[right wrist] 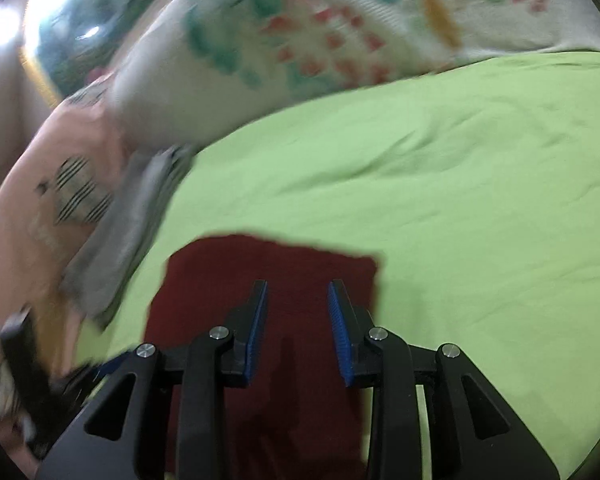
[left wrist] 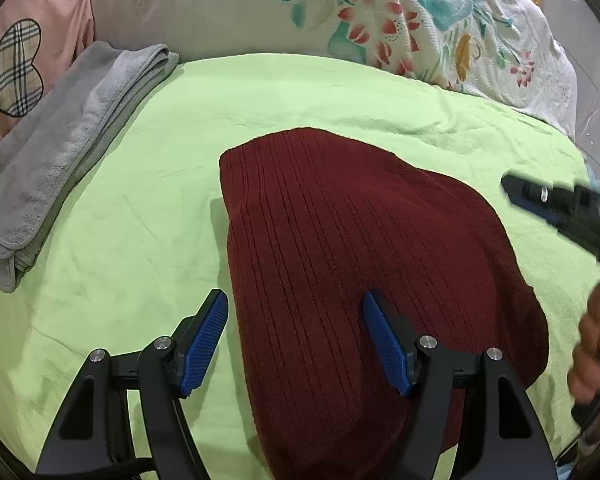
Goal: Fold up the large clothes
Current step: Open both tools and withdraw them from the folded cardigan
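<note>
A dark red ribbed knit garment (left wrist: 360,248) lies folded into a rough rectangle on the light green bed sheet (left wrist: 148,184). My left gripper (left wrist: 296,300) is open and empty, hovering over the garment's near left edge. The right gripper (left wrist: 512,190) shows at the right edge of the left wrist view, held by a hand, to the right of the garment. In the blurred right wrist view, my right gripper (right wrist: 298,288) is open and empty above the red garment (right wrist: 268,280).
A folded grey towel (left wrist: 56,160) lies on the sheet at the left. A pink pillow with a plaid heart (left wrist: 32,40) and a floral quilt (left wrist: 340,12) lie along the bed's far side. The sheet's right part (right wrist: 480,200) is bare.
</note>
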Tool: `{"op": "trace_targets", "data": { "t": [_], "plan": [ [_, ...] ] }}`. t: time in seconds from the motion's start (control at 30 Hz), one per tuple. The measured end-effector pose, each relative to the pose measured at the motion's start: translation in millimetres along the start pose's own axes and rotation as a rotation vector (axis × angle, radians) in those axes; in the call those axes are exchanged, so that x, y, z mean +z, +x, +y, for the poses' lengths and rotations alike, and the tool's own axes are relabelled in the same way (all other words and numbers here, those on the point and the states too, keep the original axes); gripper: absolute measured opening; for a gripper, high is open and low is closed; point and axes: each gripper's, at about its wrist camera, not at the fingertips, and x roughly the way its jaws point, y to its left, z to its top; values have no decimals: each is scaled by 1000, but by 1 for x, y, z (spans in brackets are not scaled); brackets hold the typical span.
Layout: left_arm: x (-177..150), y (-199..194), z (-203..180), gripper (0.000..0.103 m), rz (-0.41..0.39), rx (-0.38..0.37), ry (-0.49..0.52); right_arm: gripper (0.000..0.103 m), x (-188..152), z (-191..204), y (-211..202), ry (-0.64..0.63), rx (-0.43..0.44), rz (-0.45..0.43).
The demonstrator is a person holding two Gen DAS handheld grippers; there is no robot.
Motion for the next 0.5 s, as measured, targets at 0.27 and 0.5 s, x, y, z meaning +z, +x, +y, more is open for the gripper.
{"op": "trace_targets", "data": {
  "t": [0.27,0.5],
  "plan": [
    [-4,-6,-2,71,-8,15,13,32,-18,-26,42,66,-48,119],
    [-14,-25,5,72,-21,1,-15,33,-19,-20,9,48,-36,87]
  ]
}}
